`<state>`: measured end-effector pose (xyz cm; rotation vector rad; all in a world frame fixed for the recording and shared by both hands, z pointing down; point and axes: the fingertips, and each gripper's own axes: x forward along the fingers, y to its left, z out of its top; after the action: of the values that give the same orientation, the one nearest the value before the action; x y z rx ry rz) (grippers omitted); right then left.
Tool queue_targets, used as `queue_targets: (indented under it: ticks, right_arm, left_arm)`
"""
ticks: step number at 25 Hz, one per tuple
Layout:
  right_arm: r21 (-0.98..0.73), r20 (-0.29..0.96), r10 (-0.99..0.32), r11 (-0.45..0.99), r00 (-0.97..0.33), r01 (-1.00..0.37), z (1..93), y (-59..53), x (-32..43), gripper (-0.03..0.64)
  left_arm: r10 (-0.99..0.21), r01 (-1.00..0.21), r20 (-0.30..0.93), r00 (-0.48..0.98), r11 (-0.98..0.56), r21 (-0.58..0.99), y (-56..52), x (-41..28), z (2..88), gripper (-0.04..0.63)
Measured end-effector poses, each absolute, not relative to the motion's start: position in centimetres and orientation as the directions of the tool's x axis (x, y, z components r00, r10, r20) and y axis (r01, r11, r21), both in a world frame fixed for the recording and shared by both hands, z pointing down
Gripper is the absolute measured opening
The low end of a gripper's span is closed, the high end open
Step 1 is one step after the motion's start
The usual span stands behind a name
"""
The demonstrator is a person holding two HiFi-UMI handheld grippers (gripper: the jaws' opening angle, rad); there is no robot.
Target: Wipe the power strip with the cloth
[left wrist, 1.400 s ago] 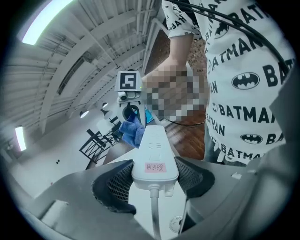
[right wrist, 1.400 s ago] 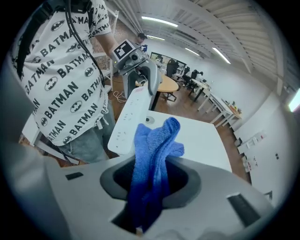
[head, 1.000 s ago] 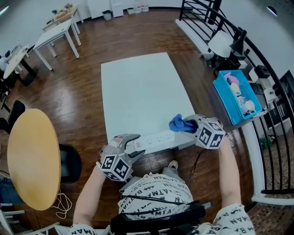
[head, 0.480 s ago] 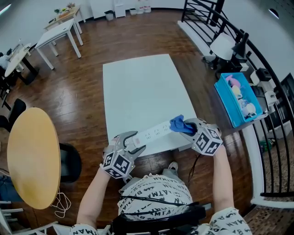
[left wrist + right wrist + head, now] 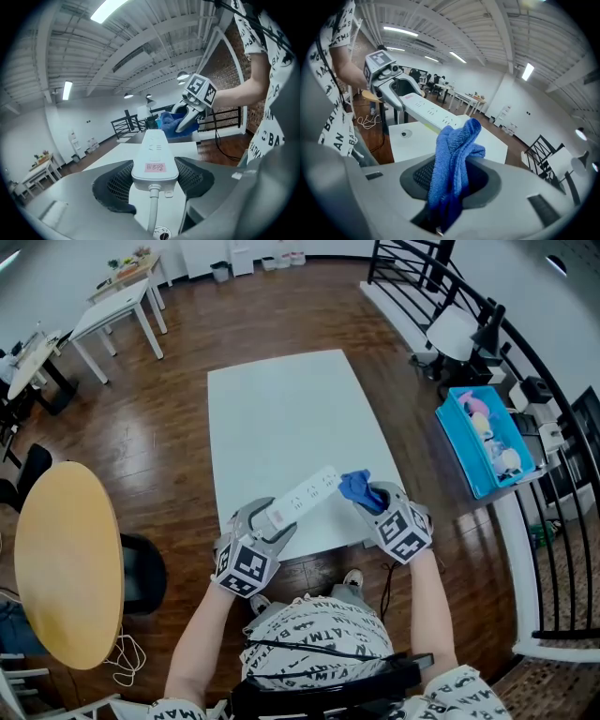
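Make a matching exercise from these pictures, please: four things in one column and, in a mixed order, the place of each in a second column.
Things
1. power strip
2. blue cloth
3. blue bin
4. round wooden table

Places
a. clamped in the right gripper
b. far left in the head view
c. clamped at its cord end in the left gripper
d. far right in the head view

Pairs: 1-c, 2-a, 3-d, 4-b
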<state>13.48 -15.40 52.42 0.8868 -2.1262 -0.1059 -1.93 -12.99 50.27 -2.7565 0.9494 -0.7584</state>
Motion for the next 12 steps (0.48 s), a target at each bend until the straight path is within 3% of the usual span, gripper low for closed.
queue_targets:
  ticks: [6,12]
  right_arm:
    - [0.287,0.634,-0.646,0.706,-0.424,-0.648,52.6,-15.4,11.5,0.137]
    - [0.212,0.631,-0.596,0.748,-0.496,-0.629,53.1,-13.3,6.6,0.137]
  left_arm:
    - [-0.648,-0.610,0.409,0.642,-0.755,-0.240,-13.9,-1.6,50.4,0.278]
    - [-0.674,-0.651,0.395,0.624,-0.728,-0.213,-14.6,-1.6,50.6,0.278]
